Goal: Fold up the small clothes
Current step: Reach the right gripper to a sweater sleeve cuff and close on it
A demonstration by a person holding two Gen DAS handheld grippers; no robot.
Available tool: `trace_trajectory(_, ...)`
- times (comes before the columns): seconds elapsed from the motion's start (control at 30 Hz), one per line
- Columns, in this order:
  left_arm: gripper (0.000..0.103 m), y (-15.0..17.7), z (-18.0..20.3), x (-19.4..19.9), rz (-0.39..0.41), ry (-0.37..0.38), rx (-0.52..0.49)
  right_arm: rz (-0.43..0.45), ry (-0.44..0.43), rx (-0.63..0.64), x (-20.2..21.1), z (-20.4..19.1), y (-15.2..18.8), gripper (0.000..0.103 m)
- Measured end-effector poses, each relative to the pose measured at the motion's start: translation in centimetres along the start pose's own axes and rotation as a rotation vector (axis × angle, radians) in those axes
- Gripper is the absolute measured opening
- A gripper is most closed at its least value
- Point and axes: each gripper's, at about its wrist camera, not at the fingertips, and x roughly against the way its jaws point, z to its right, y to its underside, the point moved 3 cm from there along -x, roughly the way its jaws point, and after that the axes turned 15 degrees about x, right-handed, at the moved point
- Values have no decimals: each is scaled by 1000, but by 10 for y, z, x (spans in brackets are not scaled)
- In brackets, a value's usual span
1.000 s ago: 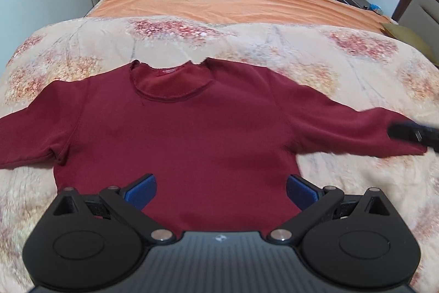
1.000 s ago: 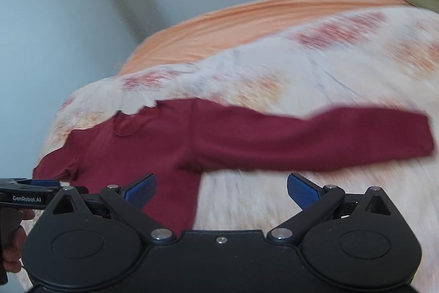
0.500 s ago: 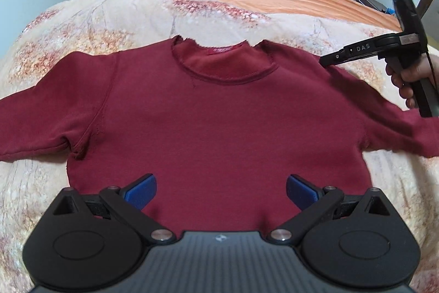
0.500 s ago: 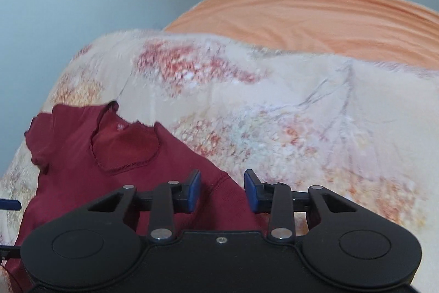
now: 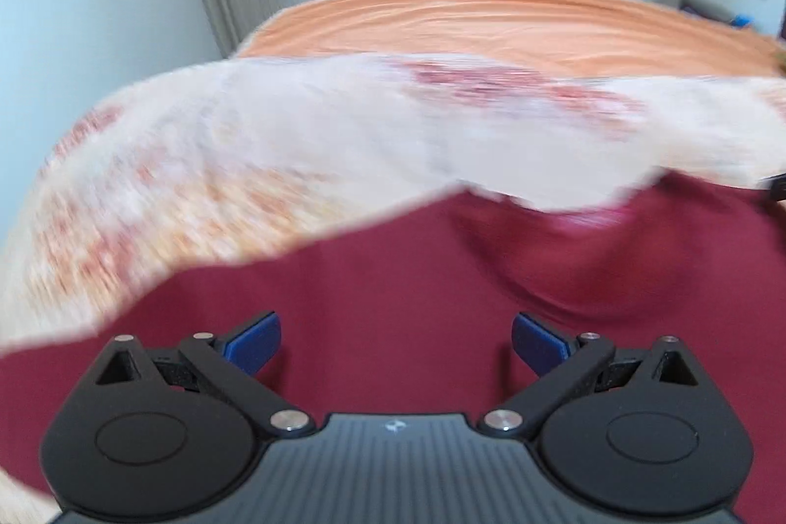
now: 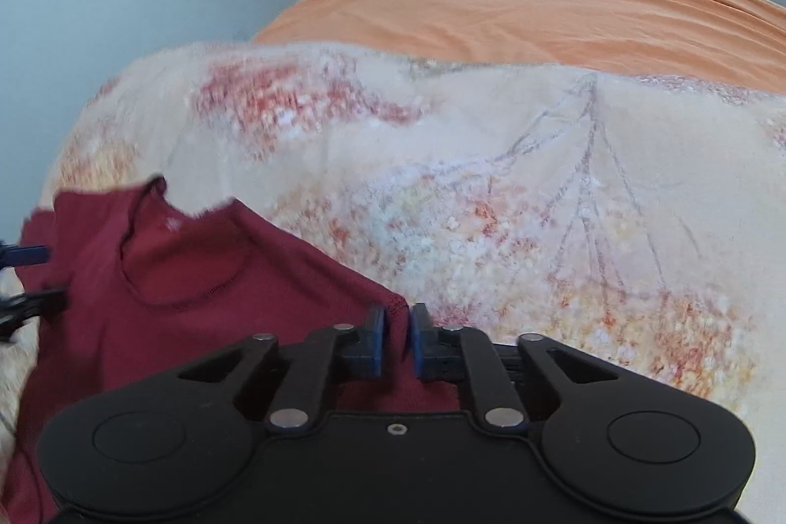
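Sweater (image 6: 196, 327) shoulder pinched by right gripper (image 6: 398, 340) in its own view, left gripper (image 5: 395, 342) spread wide above blurred cloth

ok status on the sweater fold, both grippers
Right gripper pinching sweater shoulder edge. Left gripper open above left shoulder. Sweater flat on quilt. Nothing in the way.

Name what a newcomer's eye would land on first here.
The dark red sweater spread on the floral quilt stands out, with orange bedding beyond. The right gripper pinches the sweater's shoulder edge, while the left gripper hangs wide open over it.
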Motion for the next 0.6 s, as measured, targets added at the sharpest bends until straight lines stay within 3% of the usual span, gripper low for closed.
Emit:
trace_trajectory(0.1,102,-18,-20,-20,15,-22,-61,46,-12,18,14,-3,-6,48)
trace_trajectory(0.23,103,-21,-43,-50,-29,-147,-125,-1,14,57,7,1,-13,48)
trace_trajectory(0.3,103,-22,-54,-59,-56,-128,-97,-38,2,34,-2,6,-11,46)
trace_trajectory(0.37,102,-24,-51,-53,-34,-135,-90,-106,78,64,-14,8,-6,38)
trace_trajectory(0.43,100,-21,-36,-32,32,-133,-115,-62,112,48,-3,10,-6,38)
trace_trajectory(0.47,101,-16,-25,-18,62,-98,-135,-23,150,28,10,13,-8,38)
trace_trajectory(0.53,103,-3,5,6,89,-5,-178,89,172,-7,49,20,-6,53)
trace_trajectory(0.57,103,2,26,15,88,49,-207,128,185,-30,70,24,3,72)
trace_trajectory(0.6,103,9,47,23,81,98,-231,155,206,-55,90,29,15,82)
